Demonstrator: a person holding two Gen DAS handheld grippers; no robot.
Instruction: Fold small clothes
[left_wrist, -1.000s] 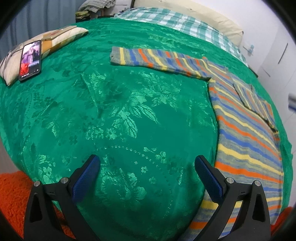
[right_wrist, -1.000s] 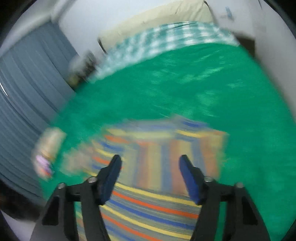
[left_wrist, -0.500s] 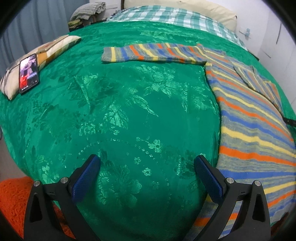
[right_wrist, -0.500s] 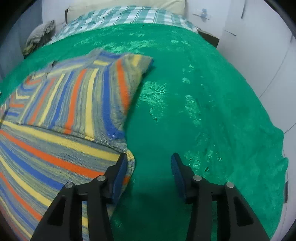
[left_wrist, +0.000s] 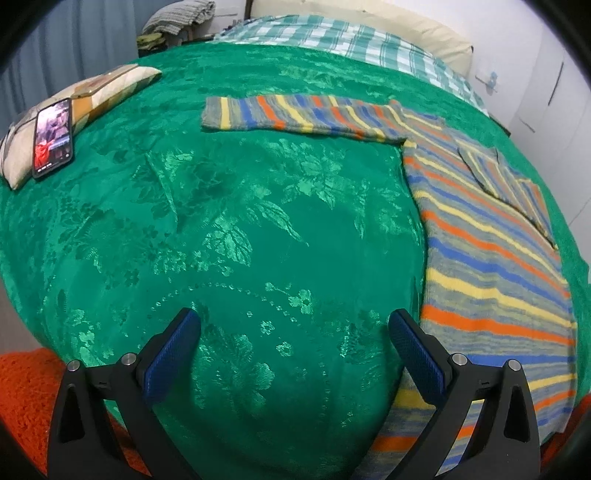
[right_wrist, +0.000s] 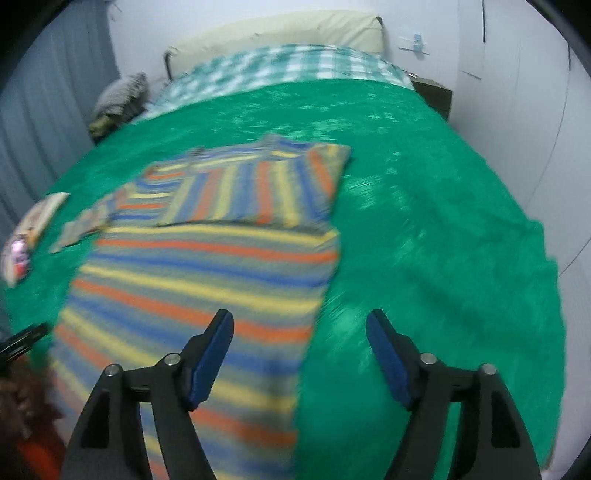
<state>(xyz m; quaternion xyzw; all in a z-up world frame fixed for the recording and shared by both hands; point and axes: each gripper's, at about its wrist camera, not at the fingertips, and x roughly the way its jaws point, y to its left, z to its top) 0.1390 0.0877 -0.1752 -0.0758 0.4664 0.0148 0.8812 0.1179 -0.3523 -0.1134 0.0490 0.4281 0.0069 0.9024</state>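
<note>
Knitted, the striped sweater (left_wrist: 491, 258) has one sleeve (left_wrist: 295, 118) outstretched; the empty, gaping left gripper (left_wrist: 293, 349) and right gripper (right_wrist: 299, 354) should pinch its cuff.

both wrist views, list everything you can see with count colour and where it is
striped sweater: 1, grey with orange, yellow, blue stripes, flat on the bedspread, one sleeve folded over its body, the other stretched out
bedspread: 1, green floral, covers the bed
checked sheet: 1, green-white, head of the bed
pillow: 1, cream, against the wall
cushion: 1, cream patterned, far left edge
phone: 1, screen lit, on the cushion
left gripper: 1, black with blue pads, open, over bare bedspread
right gripper: 1, same, open, over the sweater's edge
</note>
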